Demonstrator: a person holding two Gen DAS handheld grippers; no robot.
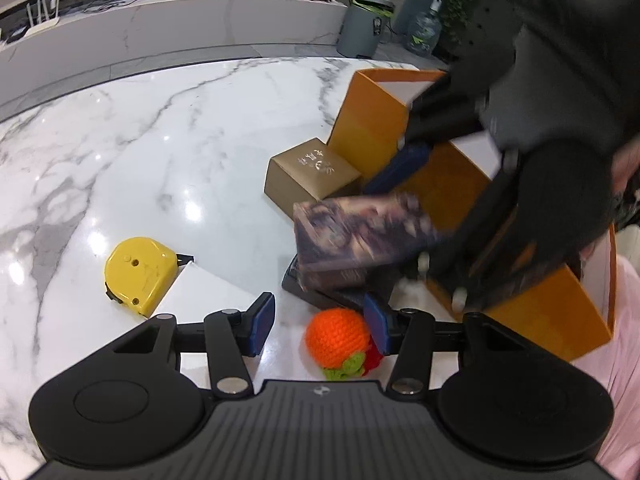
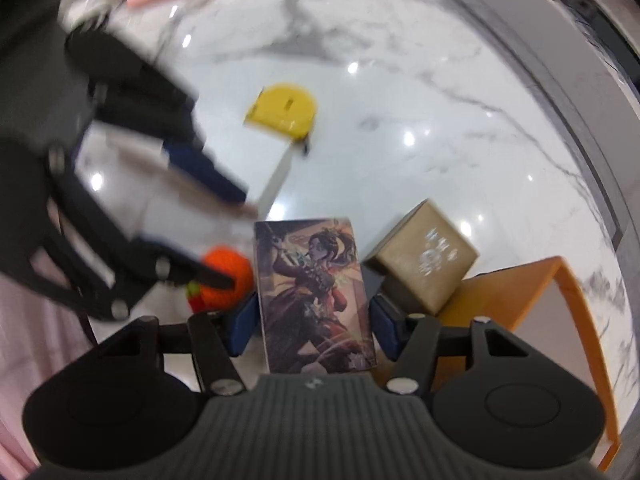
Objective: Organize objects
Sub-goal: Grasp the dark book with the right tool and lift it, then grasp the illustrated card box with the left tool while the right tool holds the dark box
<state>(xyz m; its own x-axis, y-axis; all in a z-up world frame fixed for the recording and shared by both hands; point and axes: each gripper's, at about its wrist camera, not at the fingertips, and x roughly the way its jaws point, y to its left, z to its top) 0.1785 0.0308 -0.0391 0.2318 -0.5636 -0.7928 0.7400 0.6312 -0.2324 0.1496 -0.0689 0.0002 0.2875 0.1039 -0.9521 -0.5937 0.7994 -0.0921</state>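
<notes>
Between the right tongs (image 2: 312, 322), the card box (image 2: 316, 296) seemingly points lengthwise away.

A picture-printed card box (image 2: 316, 296) is seen upright between the blue pads of the right gripper (image 2: 314, 322), with narrow gaps visible at both sides. An orange knitted ball (image 2: 228, 270) is placed just left of it, a tan carton (image 2: 424, 258) and an orange box (image 2: 532, 304) to the right. A yellow tape measure (image 2: 282, 110) lies farther off on the marble bench (image 2: 420, 92). The left gripper (image 2: 224, 240) is blurred at the left.

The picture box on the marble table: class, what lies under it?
Under the picture box a dark flat thing pokes out at its lower edge, on the marble table. The box covers most of it, so what it is cannot be told.
</notes>
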